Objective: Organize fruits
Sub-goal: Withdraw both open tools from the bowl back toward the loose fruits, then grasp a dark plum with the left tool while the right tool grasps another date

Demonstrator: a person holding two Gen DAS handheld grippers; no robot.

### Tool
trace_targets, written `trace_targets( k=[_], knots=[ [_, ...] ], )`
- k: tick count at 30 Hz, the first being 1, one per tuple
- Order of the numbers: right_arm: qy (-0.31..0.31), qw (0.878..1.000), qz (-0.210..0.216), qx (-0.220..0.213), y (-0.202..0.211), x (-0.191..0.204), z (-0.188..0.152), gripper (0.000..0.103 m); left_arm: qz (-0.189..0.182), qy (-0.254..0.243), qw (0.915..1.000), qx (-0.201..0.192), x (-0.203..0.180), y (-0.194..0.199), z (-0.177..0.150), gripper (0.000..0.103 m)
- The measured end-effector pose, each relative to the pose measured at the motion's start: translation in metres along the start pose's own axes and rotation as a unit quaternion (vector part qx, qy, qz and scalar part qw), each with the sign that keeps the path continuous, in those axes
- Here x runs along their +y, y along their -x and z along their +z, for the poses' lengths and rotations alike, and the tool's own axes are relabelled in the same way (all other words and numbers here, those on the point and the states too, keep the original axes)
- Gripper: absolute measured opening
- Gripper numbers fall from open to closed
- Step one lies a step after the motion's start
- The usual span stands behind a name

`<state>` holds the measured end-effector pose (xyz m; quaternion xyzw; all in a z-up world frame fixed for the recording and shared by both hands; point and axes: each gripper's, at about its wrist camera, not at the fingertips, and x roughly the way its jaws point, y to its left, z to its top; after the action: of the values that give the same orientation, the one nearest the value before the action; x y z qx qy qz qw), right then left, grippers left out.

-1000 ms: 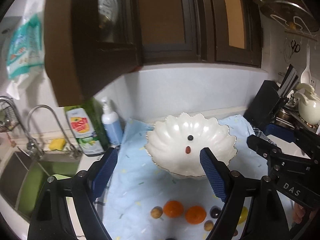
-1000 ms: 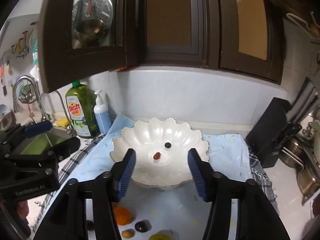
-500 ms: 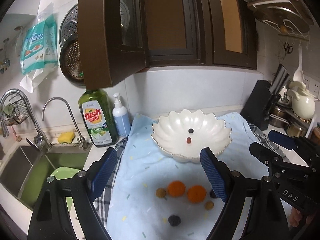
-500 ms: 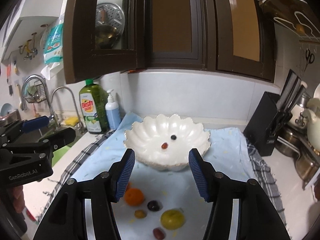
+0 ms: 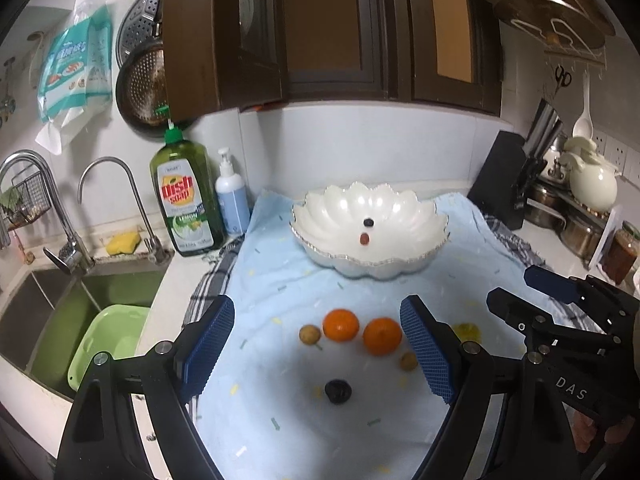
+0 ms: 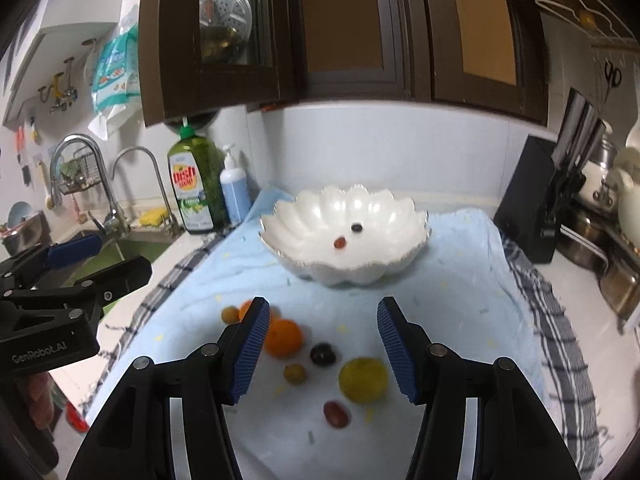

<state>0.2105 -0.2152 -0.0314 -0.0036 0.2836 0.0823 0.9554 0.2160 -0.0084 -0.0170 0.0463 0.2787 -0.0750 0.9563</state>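
The fruits you are sorting lie loose on the light blue cloth (image 5: pixel 280 280) in front of the white scalloped bowl (image 5: pixel 396 208): two oranges (image 5: pixel 341 324) side by side, a small tan fruit (image 5: pixel 310 335) just to their left, another small tan one (image 5: pixel 408 361) by the right-hand orange, a dark plum (image 5: pixel 338 391) nearer to you, and, in the right wrist view, a yellow fruit (image 6: pixel 363 380) with a red grape (image 6: pixel 335 413) just in front of it. Inside the bowl a dark berry (image 5: pixel 368 222) and a reddish grape (image 5: pixel 364 239) sit close together near the middle. Your left gripper (image 5: pixel 318 354) hangs above the fruit row with its jaws wide apart and nothing between them. Your right gripper (image 6: pixel 320 346) hovers over the plum and the yellow fruit, its jaws also apart and touching nothing. Beyond the cloth's left edge stand a green dish soap bottle (image 5: pixel 186 200) and a blue pump bottle (image 5: pixel 233 200), with the sink (image 5: pixel 48 304) and a green basin (image 5: pixel 116 332) further left. A black knife block (image 6: pixel 532 208) stands to the right of the bowl.
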Motion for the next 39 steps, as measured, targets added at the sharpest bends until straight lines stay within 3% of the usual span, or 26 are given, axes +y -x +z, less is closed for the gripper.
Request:
trace_targets(
  k=[13,24,39],
  knots=[
    [-0.006,0.998,-0.006,0.058,-0.021,-0.004,-0.037,0.057,-0.009,-0.013,0.9985,0.051,-0.006,-0.030,-0.038,0.084],
    [-0.011,0.994,-0.004,0.106,-0.051,-0.005,-0.065,0.056,-0.025,-0.017,0.9953,0.092,-0.008,-0.066,-0.065,0.071],
    [-0.020,0.988,-0.010,0.154,-0.081,-0.005,-0.084,0.040,-0.047,-0.023,0.9889,0.139,-0.012,-0.109,-0.087,0.049]
  ],
)
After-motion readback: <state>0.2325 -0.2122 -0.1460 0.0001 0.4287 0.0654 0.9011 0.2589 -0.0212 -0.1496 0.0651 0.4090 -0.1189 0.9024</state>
